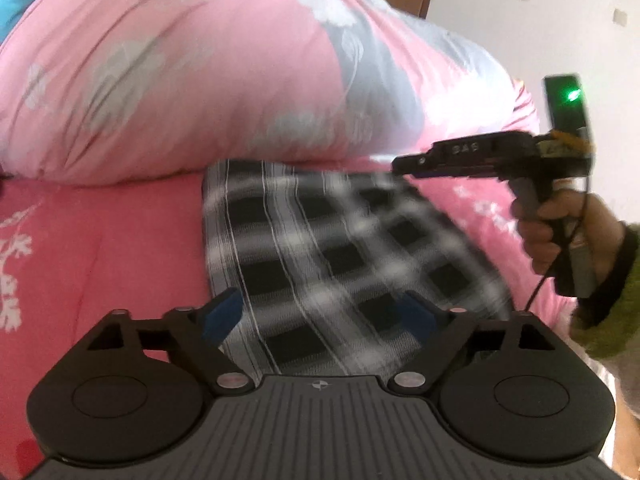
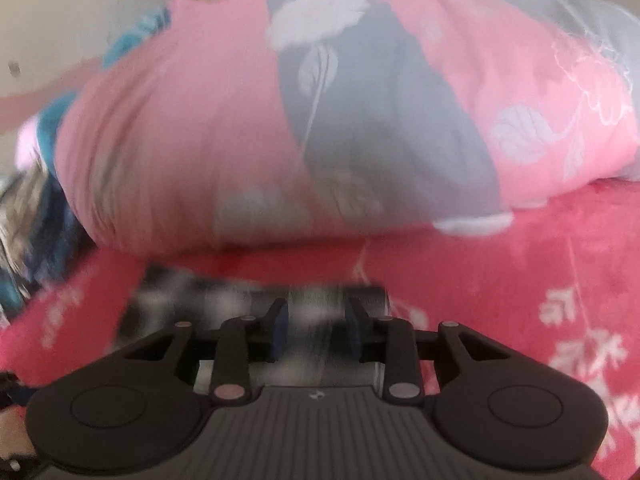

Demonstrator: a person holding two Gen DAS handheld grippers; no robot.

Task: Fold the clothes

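Plaid garment (image 1: 320, 256) was what we were folding; it lay flat on the red floral bedspread (image 1: 100, 248), already a tidy oblong, w/ the big pink-and-grey duvet (image 1: 180, 72) heaped just beyond its far end. Going by size: duvet filled the back of both views, bedspread ran under everything, garment sat in the middle, tongs came last.

Key relation: from the left wrist view the garment's long axis ran away from us, near end right under the left gripper (image 1: 320, 316), far end almost at the duvet. Left gripper was spread wide, nothing between its blue pads (image 1: 224, 312), hovering over the near edge. We judged it the nearer tool, approx. centred on the short edge.

Right gripper (image 1: 404, 166) showed in the same view, held by the right hand (image 1: 560, 240), off to the garment's right side near the far corner, apparently above the cloth. In its own view, right gripper (image 2: 316, 326) was part-open w/ blurred plaid behind the gap; no cloth pinched that we could see. Motion blur was heavy, so contact couldn't be told.

Next fold, we reckoned, would go across the long axis, near end toward far.
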